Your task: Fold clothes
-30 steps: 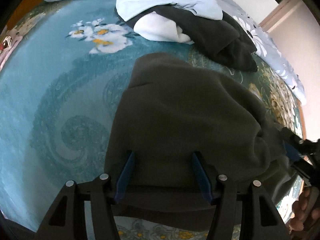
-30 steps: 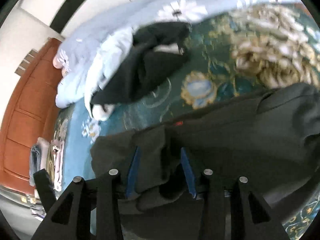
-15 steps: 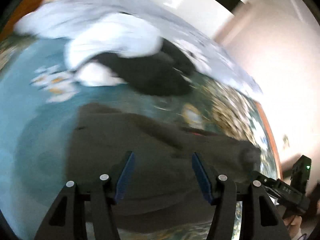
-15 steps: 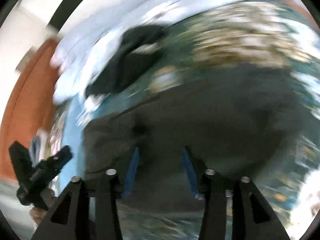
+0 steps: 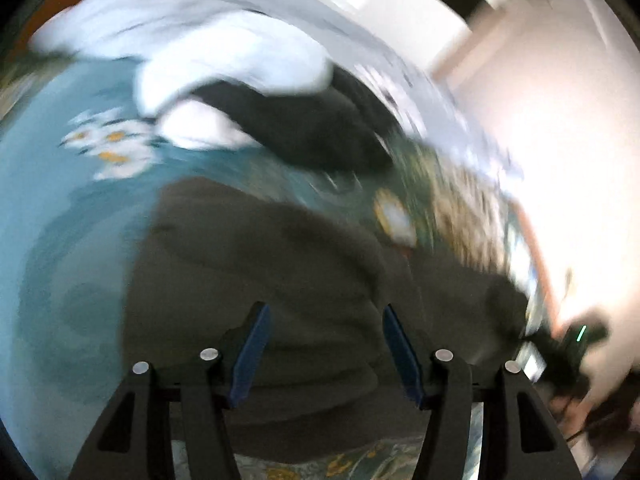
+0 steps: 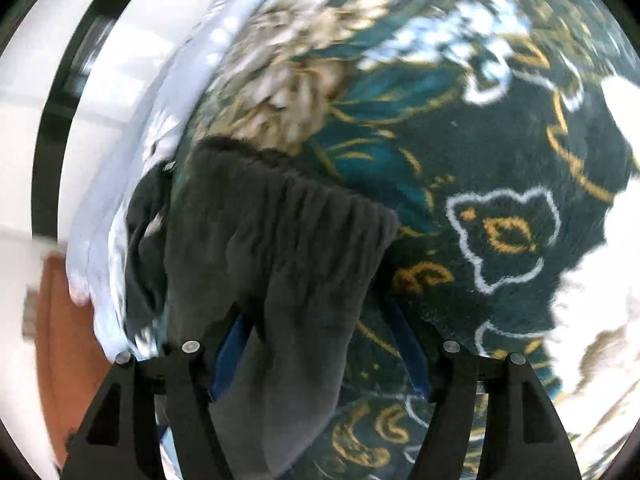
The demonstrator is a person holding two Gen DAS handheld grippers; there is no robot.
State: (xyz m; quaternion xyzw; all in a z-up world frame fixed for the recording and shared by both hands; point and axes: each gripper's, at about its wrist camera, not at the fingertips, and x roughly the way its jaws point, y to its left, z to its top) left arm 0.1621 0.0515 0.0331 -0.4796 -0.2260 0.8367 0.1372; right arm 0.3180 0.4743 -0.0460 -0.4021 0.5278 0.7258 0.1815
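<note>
Grey garment (image 5: 320,280) lay spread on the floral bedspread (image 5: 60,220), unfolded clothes (image 5: 280,92) heaped at twelve o'clock. We held our left gripper (image 5: 324,348) and right gripper (image 6: 316,352) wide apart above its cloth, gripping nothing, probably to take fresh edges.

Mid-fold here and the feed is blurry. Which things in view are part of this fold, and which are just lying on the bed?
In the job:
- dark grey garment, spread on the bed
- left gripper, open over it
- right gripper, open, cloth between its fingers

Lying about:
- black garment in the far pile
- white garments on that pile
- floral blanket underneath
</note>
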